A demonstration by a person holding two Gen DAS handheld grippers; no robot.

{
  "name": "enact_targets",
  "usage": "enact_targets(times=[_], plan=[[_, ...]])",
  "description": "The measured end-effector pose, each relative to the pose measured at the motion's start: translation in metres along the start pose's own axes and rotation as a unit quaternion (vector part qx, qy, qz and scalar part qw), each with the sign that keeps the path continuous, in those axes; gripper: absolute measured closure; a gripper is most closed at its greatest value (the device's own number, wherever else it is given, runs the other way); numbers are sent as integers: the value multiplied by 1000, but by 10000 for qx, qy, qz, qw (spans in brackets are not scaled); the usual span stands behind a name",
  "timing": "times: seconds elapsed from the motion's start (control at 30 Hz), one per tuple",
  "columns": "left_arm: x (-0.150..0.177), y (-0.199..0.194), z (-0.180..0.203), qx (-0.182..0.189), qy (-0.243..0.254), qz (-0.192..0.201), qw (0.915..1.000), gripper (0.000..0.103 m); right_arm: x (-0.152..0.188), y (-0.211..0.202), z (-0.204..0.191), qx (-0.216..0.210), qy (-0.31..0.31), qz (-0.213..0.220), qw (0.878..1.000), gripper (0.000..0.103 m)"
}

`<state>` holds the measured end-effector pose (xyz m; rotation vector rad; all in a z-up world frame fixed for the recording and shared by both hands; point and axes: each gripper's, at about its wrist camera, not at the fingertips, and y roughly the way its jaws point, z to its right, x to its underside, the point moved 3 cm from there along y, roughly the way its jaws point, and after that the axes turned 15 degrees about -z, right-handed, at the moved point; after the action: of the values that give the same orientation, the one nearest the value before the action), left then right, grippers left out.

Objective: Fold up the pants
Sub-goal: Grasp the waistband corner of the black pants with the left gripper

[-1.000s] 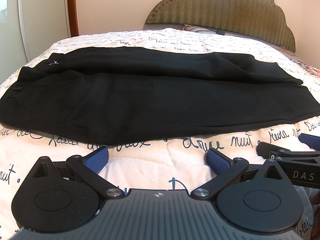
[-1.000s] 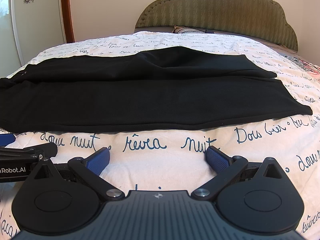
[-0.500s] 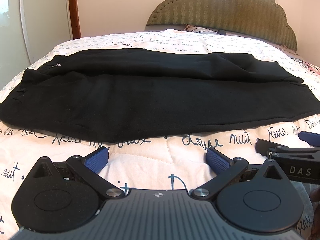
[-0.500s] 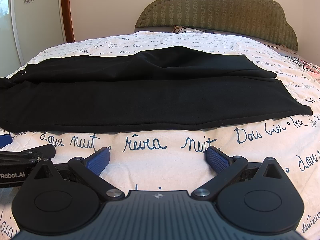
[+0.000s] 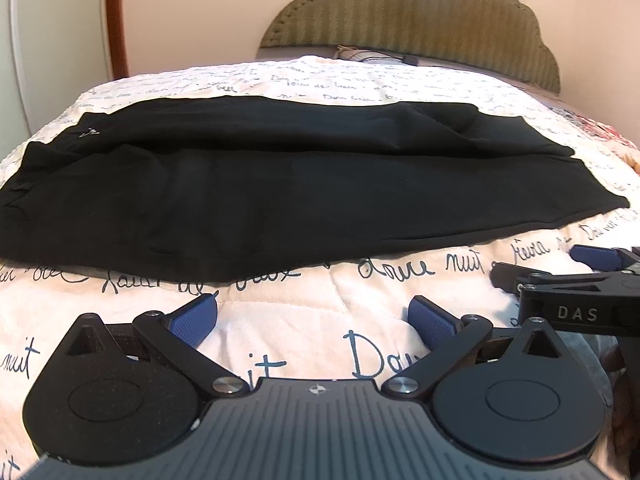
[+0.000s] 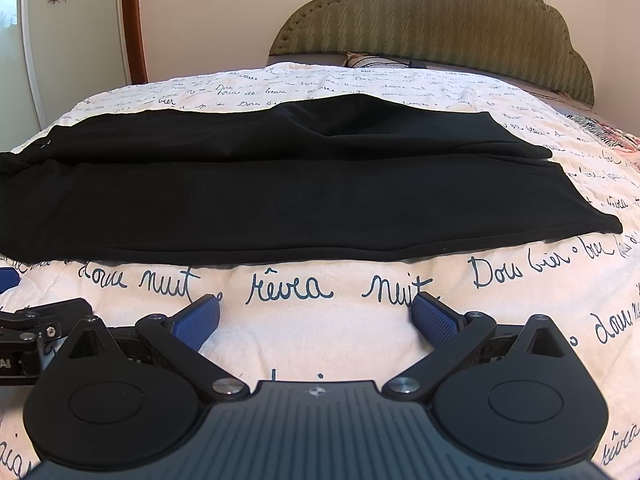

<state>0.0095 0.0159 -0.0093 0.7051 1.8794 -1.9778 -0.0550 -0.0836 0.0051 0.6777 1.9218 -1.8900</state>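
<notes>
Left wrist view: pants flat, both grippers wide

Pants [image 5: 304, 196] lie across the bed [image 5: 360, 80], long axis left-right, waist left, hems right. Near edge runs just ahead of left gripper [image 5: 312, 318] and right gripper [image 6: 316, 316], both spread wide, holding nothing, side by side. Bare quilt between fingers and near edge; headboard [image 6: 440, 24] behind.

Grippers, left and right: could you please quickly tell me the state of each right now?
Left gripper: open, holding nothing, short of the black pants.
Right gripper: open, holding nothing.
</notes>
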Motion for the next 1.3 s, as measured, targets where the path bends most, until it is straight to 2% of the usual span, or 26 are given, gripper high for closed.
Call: enact_targets(times=[0.13,0.23,0.27,0.33,0.37,0.43,0.5,0.57,0.67,0.77,0.83,0.87,0.93,1.03,1.1,1.2,1.3], plan=[[-10,-12,-19,338,147,-95,9993,2,2,-1,0,0,-1,-1,10000,0],[-34,-32,-57,467,303,151,9983,2,0,-2,0,-15,8,-7,10000,0],[-43,-38,-71,372,320,294,9984,1,-1,-1,1,-24,13,-7,10000,0],[-70,-53,-109,-55,330,695,9970,0,-1,-1,1,-38,18,-10,10000,0],[-87,-59,-133,-323,308,956,9944,0,-1,-1,1,-38,18,-11,10000,0],[-113,-61,-172,-631,217,1251,9899,0,-1,-1,1,-39,19,-12,10000,0],[-140,-52,-214,-611,7,1354,9889,0,-1,-1,1,-30,17,-14,10000,0],[-167,-29,-262,-152,-464,1150,9922,0,-1,-1,0,-8,6,-16,10000,0],[-196,18,-330,615,-1317,724,9867,0,-2,-1,0,18,-18,2,10000,0],[-214,66,-378,1356,-1942,397,9707,2,-7,-3,0,-20,-163,-92,9998,0],[-226,89,-398,1747,-2150,295,9604,2,-21,-10,2,-261,-423,-237,9985,0],[-229,93,-401,1869,-2184,252,9575,2,-33,-18,5,-410,-457,-191,9979,0],[-235,108,-408,2235,-2185,30,9499,1,-60,-39,14,-756,-400,183,9962,0],[-244,136,-408,2475,-2102,-459,9447,1,-114,-55,23,-1341,-344,456,9893,0],[-248,153,-410,2434,-1967,-659,9475,1,-148,-54,26,-1572,-276,564,9856,0],[-256,162,-409,2429,-1765,-662,9516,1,-190,-41,28,-1824,-181,670,9808,0],[-264,169,-411,2431,-1709,-701,9522,1,-224,-19,21,-2201,-174,616,9734,0]])
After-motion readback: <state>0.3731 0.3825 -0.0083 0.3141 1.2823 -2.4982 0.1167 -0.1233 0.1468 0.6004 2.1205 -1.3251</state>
